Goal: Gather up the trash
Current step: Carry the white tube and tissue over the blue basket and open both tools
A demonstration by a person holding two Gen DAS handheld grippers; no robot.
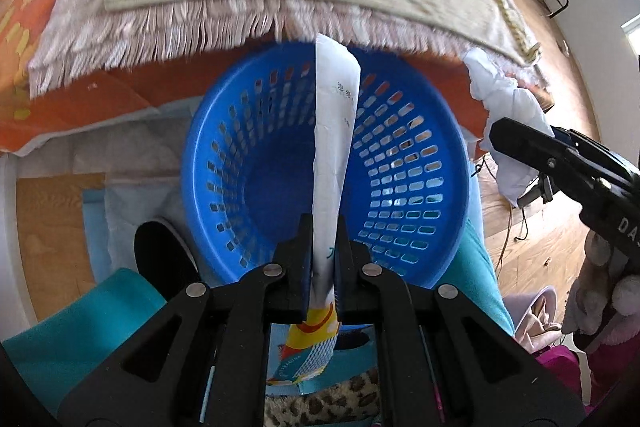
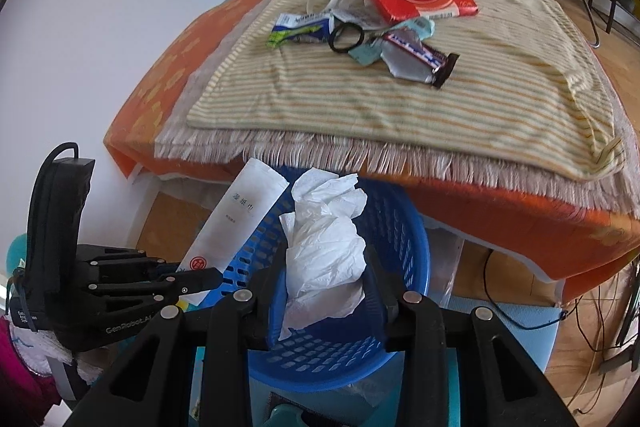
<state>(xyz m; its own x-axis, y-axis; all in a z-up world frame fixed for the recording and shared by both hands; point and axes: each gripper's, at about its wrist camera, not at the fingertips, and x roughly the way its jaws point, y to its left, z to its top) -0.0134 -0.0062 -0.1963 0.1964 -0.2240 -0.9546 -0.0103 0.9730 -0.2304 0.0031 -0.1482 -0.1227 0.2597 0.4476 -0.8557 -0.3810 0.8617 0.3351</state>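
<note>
Both hands loaded over the blue basket (image 1: 420, 163). Left gripper (image 1: 323, 259) is clamped on a flat white wet-wipe packet (image 1: 334, 131), long axis pointing straight out along the fingers, far end over the basket's far rim, grip point above the near half of the opening. Right gripper (image 2: 326, 291) is closed on a crumpled tissue (image 2: 326, 247), hanging over the basket's mouth. Basket sits directly below both, under the bed edge (image 2: 500, 211). More wrappers (image 2: 416, 51) left on the striped blanket (image 2: 360, 99) beyond. Looks like a plain release drops both in; the packet's length could catch the rim
</note>
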